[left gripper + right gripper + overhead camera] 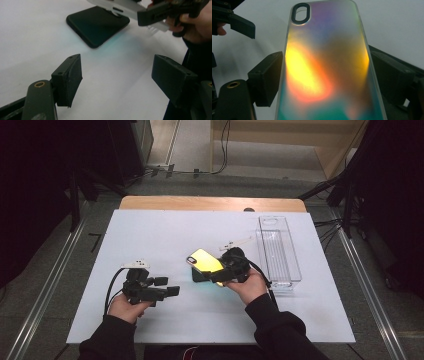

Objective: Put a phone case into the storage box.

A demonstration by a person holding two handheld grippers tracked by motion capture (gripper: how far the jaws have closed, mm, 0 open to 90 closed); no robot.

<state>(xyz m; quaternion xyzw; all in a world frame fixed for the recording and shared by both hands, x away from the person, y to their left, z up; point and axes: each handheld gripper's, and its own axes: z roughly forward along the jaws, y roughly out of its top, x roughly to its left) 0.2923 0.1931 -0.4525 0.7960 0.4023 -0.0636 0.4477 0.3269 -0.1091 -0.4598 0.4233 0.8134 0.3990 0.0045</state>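
Observation:
An iridescent phone case (205, 260), yellow and orange in the light, is held tilted above the white table. My right gripper (216, 271) is shut on it. In the right gripper view the case (324, 50) spans the gap between both pads (265, 77), its camera cut-out at the far end. Under the case a black phone (198, 275) lies flat; the left gripper view shows the phone (97, 25) beneath the raised case (125, 6). At the front left, my left gripper (167, 286) points toward the phone, open with nothing between its jaws (117, 70).
A clear, long plastic bin (277, 250) stands at the right of the white table cover (165, 230), close behind the right hand. A wooden table edge (210, 202) runs along the back. Black curtains and floor rails flank the table.

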